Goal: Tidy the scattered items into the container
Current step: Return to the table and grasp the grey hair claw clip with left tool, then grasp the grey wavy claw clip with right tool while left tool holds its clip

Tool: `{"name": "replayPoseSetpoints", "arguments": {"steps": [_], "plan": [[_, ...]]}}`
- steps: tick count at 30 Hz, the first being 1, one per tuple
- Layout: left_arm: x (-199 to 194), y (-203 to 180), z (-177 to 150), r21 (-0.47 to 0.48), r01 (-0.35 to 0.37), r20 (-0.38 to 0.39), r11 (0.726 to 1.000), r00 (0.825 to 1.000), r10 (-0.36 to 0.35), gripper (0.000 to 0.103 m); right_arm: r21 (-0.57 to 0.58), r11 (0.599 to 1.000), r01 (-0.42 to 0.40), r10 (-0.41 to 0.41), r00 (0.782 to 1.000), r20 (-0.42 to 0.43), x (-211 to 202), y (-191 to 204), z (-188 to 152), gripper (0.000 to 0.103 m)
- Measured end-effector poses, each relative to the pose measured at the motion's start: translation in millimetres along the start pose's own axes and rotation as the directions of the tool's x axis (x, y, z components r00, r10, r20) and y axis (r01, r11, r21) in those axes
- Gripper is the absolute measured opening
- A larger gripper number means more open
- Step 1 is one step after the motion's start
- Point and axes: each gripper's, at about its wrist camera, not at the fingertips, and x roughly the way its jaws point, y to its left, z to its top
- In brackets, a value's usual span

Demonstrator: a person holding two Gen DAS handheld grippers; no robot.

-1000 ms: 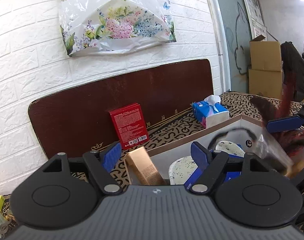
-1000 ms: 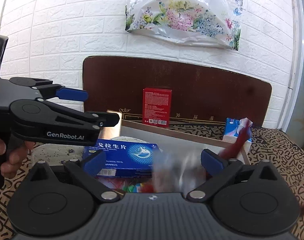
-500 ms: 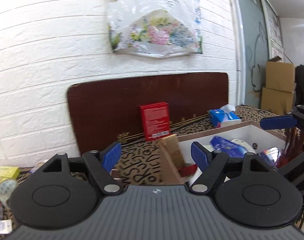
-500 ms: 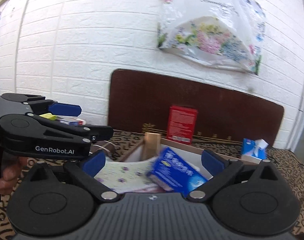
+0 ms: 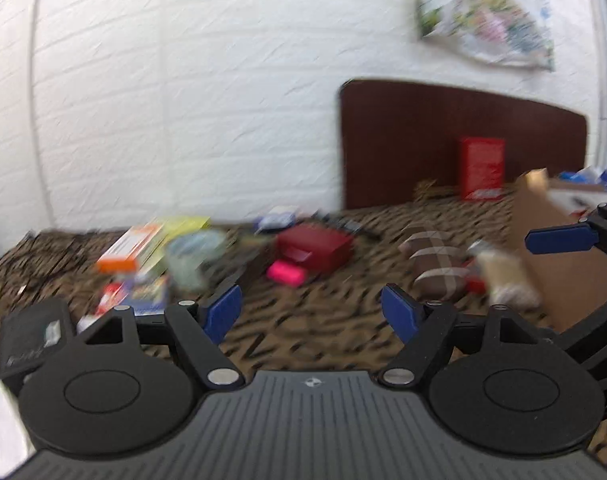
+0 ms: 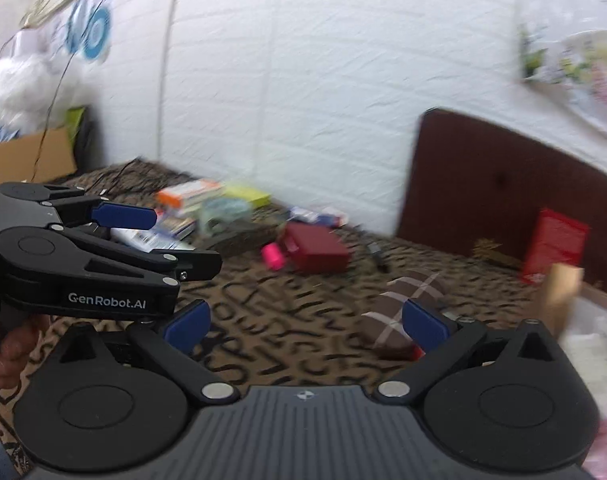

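Both views are motion-blurred. My left gripper (image 5: 311,314) is open and empty above the patterned cloth. My right gripper (image 6: 305,326) is open and empty too. Scattered items lie ahead: a dark red box (image 5: 315,246) (image 6: 315,250), a pink item (image 5: 285,273) (image 6: 272,256), a brown checked pouch (image 5: 435,262) (image 6: 403,312), an orange-and-white box (image 5: 129,246) (image 6: 189,194) and a clear cup (image 5: 195,258). The cardboard container (image 5: 551,248) stands at the right, and its corner (image 6: 561,292) shows in the right wrist view.
A dark wooden board (image 5: 463,132) leans on the white brick wall, with a red box (image 5: 481,168) upright against it. The left gripper (image 6: 103,256) shows at the left of the right wrist view. A black item (image 5: 31,340) lies near left.
Both grippers have swung left, away from the container and towards the scattered items. The container has slid to the right edge of both views. Both grippers stay open.
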Motion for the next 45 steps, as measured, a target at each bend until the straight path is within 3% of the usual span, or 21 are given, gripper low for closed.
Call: {"name": "replayPoseSetpoints", "arguments": {"steps": [5, 9, 12, 15, 24, 29, 31, 33, 34, 35, 37, 39, 45], "plan": [[-3, 34, -25, -0.007, -0.113, -0.05, 0.994, 0.992, 0.112, 0.079, 0.01, 0.998, -0.064, 0.065, 0.997, -0.047, 29, 24, -6, 0.103], [-8, 67, -41, -0.001, -0.242, -0.061, 0.97, 0.969, 0.241, 0.081, 0.048, 0.993, -0.111, 0.113, 0.993, -0.045, 46, 37, -5, 0.103], [5, 79, -35, -0.048, -0.239, -0.078, 0.97, 0.969, 0.235, 0.081, 0.07, 0.988, -0.137, 0.14, 0.989, -0.043, 69, 45, 2, 0.103], [26, 73, -23, -0.027, -0.213, -0.063, 0.977, 0.975, 0.211, 0.081, 0.072, 0.987, -0.144, 0.147, 0.988, -0.038, 90, 47, 12, 0.103], [90, 57, -11, 0.056, -0.174, -0.053, 0.983, 0.983, 0.177, 0.08, 0.116, 0.993, -0.03, 0.037, 0.998, -0.055, 106, 5, 15, 0.103], [112, 50, -12, 0.1, -0.21, -0.129, 0.972, 0.966, 0.222, 0.059, 0.146, 0.989, 0.002, 0.009, 0.997, -0.079, 127, -4, 8, 0.103], [116, 54, -12, 0.076, -0.251, -0.148, 0.965, 0.954, 0.26, 0.061, 0.172, 0.985, -0.009, 0.023, 0.997, -0.08, 140, -7, 7, 0.103], [118, 66, -11, 0.017, -0.237, -0.165, 0.971, 0.958, 0.236, 0.061, 0.219, 0.975, -0.031, 0.047, 0.996, -0.071, 149, -13, 8, 0.103], [118, 71, -11, 0.0, -0.222, -0.168, 0.975, 0.961, 0.219, 0.053, 0.232, 0.972, -0.024, 0.042, 0.996, -0.075, 153, -15, 9, 0.103], [117, 74, -11, -0.008, -0.196, -0.166, 0.981, 0.967, 0.192, 0.035, 0.237, 0.972, -0.011, 0.032, 0.996, -0.084, 156, -18, 9, 0.103], [116, 72, -13, 0.031, -0.158, -0.157, 0.987, 0.974, 0.161, 0.016, 0.238, 0.971, 0.015, 0.009, 0.995, -0.099, 161, -23, 9, 0.103], [113, 68, -17, 0.093, -0.167, -0.144, 0.981, 0.973, 0.18, 0.014, 0.26, 0.966, 0.004, 0.021, 0.995, -0.095, 162, -29, 9, 0.103], [79, 94, -29, 0.077, -0.107, -0.147, 0.991, 0.982, 0.117, 0.013, 0.238, 0.971, -0.038, 0.061, 0.994, -0.093, 164, -27, 10, 0.103]]}}
